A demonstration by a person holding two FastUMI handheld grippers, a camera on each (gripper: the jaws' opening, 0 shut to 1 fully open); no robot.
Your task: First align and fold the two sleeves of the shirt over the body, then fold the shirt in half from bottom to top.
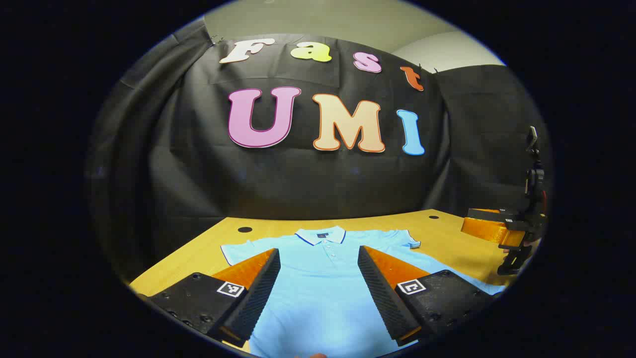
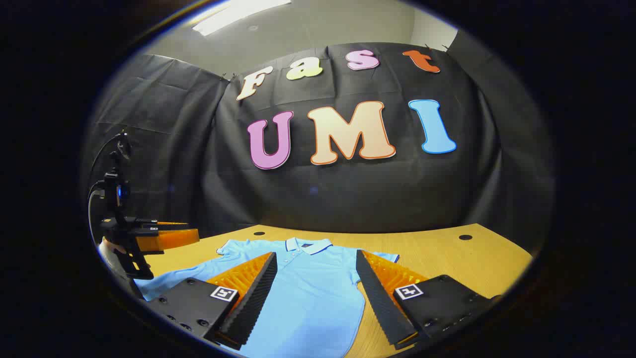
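Observation:
A light blue polo shirt lies flat and face up on the wooden table, collar away from me, both short sleeves spread out. My left gripper hovers open above the shirt's body with nothing between its fingers. In the right gripper view the same shirt lies under my right gripper, which is open and empty above the shirt's right half. The right gripper also appears far right in the left gripper view; the left gripper appears far left in the right gripper view.
The table has small dark round holes near its back edge. Bare wood lies to the right of the shirt. The black cloth wall closes off the back of the table.

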